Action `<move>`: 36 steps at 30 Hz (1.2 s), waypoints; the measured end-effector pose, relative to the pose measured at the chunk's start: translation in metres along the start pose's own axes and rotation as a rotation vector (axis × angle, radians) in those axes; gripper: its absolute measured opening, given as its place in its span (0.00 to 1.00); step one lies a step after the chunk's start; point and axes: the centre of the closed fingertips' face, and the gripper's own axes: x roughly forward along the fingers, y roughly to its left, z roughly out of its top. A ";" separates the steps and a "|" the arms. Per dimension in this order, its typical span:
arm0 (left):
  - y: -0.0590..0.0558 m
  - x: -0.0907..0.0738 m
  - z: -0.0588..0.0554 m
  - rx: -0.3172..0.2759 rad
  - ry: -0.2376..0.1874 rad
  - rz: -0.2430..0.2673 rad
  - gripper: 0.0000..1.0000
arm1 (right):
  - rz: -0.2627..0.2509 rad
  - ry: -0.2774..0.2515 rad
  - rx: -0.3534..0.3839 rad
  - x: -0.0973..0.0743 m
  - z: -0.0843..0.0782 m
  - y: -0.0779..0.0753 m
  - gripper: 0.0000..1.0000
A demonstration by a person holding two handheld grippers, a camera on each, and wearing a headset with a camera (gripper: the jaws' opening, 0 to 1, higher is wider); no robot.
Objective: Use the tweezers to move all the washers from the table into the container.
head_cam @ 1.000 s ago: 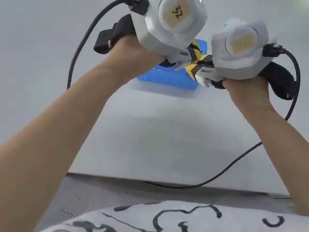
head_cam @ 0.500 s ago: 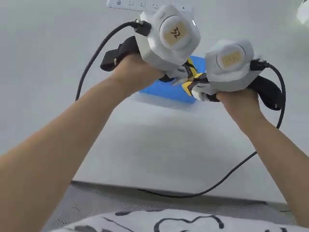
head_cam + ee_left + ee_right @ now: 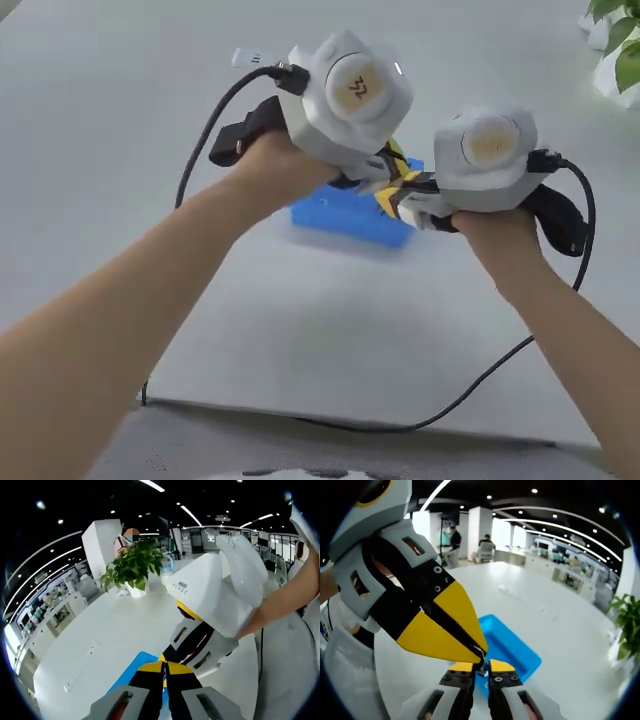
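While both are held tip to tip above the blue container, which sits on the white table well in from its near edge, the left gripper has its yellow jaws pressed together (anything pinched is too small to tell). The right gripper stands slightly parted, that tip at its gap.

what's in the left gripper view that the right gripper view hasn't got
Left gripper view: the right gripper with its white housing, and the forearm holding it. Right gripper view: the left gripper up close, its yellow-tipped jaws closed to a point. Both: the blue container on the white table, and a leafy plant.
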 end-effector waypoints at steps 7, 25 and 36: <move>-0.020 -0.037 0.009 0.062 -0.013 -0.019 0.00 | -0.011 -0.043 -0.144 -0.026 0.016 0.025 0.07; -0.076 -0.065 -0.018 0.265 0.075 -0.148 0.00 | 0.054 0.015 -0.307 -0.050 -0.012 0.062 0.12; -0.102 -0.044 -0.069 0.273 0.167 -0.250 0.00 | 0.111 0.123 -0.285 -0.037 -0.068 0.086 0.09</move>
